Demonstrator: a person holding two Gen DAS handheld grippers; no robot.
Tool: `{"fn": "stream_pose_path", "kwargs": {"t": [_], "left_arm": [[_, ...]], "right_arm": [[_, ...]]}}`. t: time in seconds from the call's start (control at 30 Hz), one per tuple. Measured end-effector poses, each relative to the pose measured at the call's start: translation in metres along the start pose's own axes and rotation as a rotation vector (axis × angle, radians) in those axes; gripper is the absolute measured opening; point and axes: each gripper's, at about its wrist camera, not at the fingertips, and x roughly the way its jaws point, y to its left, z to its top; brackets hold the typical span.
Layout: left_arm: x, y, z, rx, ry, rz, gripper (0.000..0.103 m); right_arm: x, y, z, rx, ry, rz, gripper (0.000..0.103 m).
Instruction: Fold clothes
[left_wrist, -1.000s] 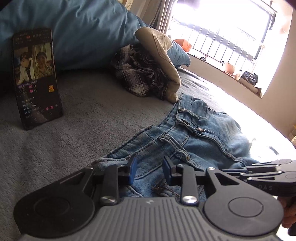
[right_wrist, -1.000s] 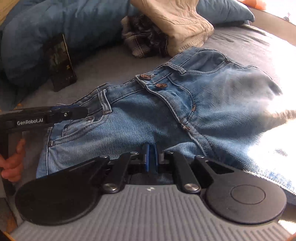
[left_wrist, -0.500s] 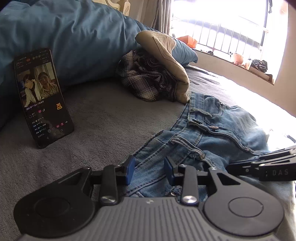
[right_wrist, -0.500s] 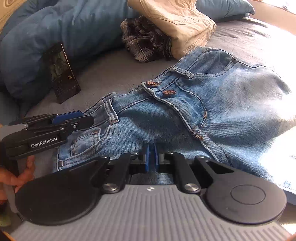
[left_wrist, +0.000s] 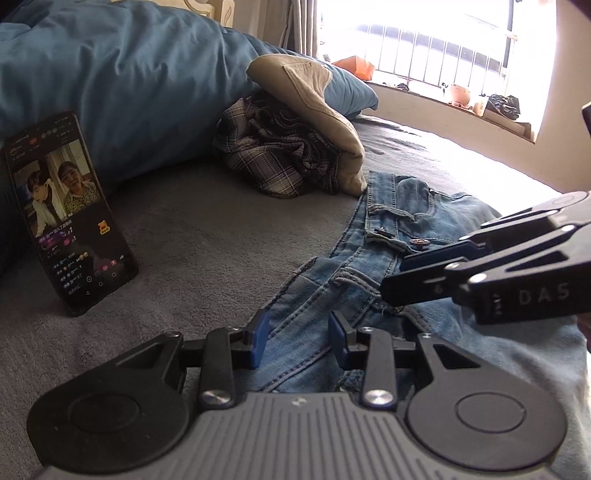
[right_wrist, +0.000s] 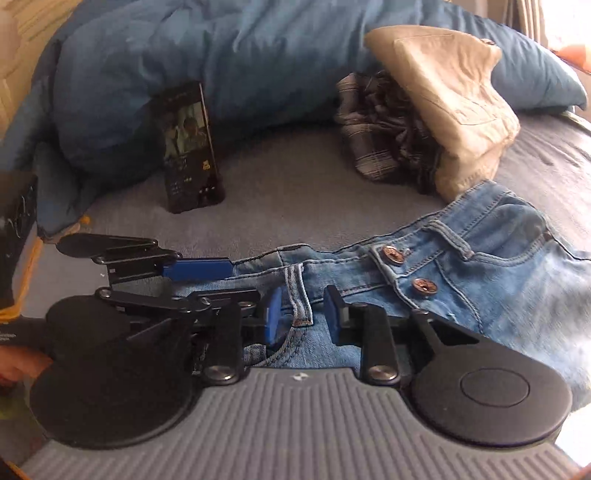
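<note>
Bed: grey cover, carries everything.
Jeans: spread flat, waistband running left to right across both grippers, buttons up.
Left gripper: jaws wide, at the waistband's left end, nearer that corner.
Right gripper: jaws parted, straddling a belt loop just ahead.

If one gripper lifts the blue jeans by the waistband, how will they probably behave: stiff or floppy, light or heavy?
The jeans would probably sag and hang floppy: the denim already lies wrinkled and bunched at the waistband. They are likely heavy for cloth, given the thick seams and metal buttons. Slipping seems unlikely; the weave looks coarse.
</note>
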Motion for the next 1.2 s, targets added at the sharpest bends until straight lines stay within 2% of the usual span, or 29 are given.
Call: {"fn": "stream_pose_path", "kwargs": {"t": [0.1, 0.17, 0.2, 0.23, 0.27, 0.33, 0.5, 0.83, 1.07, 1.2], "left_arm": [[-0.003, 0.008, -0.002, -0.017, 0.011, -0.005, 0.037], [-0.004, 0.01, -0.005, -0.01, 0.01, -0.008, 0.037], [-0.004, 0.01, -0.006, -0.005, 0.009, -0.008, 0.037], [-0.005, 0.009, -0.007, 0.0, 0.006, -0.006, 0.037], [-0.005, 0.009, -0.007, 0.005, 0.004, -0.003, 0.037], [-0.005, 0.009, -0.007, 0.004, 0.0, 0.001, 0.037], [-0.004, 0.012, -0.007, 0.001, -0.009, 0.018, 0.037], [-0.007, 0.029, 0.001, -0.049, -0.006, 0.054, 0.038], [-0.007, 0.025, 0.007, -0.027, -0.032, 0.078, 0.037], [0.0, 0.022, 0.005, -0.012, -0.008, 0.077, 0.039]], "right_arm": [[0.017, 0.002, 0.004, -0.01, 0.048, 0.011, 0.027], [0.018, 0.003, 0.004, -0.017, 0.042, 0.003, 0.027], [0.019, 0.004, 0.005, -0.02, 0.038, -0.001, 0.025], [0.019, 0.005, 0.005, -0.023, 0.035, -0.005, 0.015], [0.02, 0.006, 0.005, -0.027, 0.032, -0.01, 0.009], [0.022, 0.008, 0.005, -0.033, 0.025, -0.018, 0.007], [0.025, 0.012, 0.006, -0.047, 0.008, -0.035, 0.006], [0.024, 0.011, 0.023, -0.007, -0.064, -0.009, 0.006], [0.028, 0.009, 0.031, 0.015, -0.12, -0.017, 0.006], [0.041, 0.006, 0.021, 0.021, -0.056, -0.011, 0.006]]}}
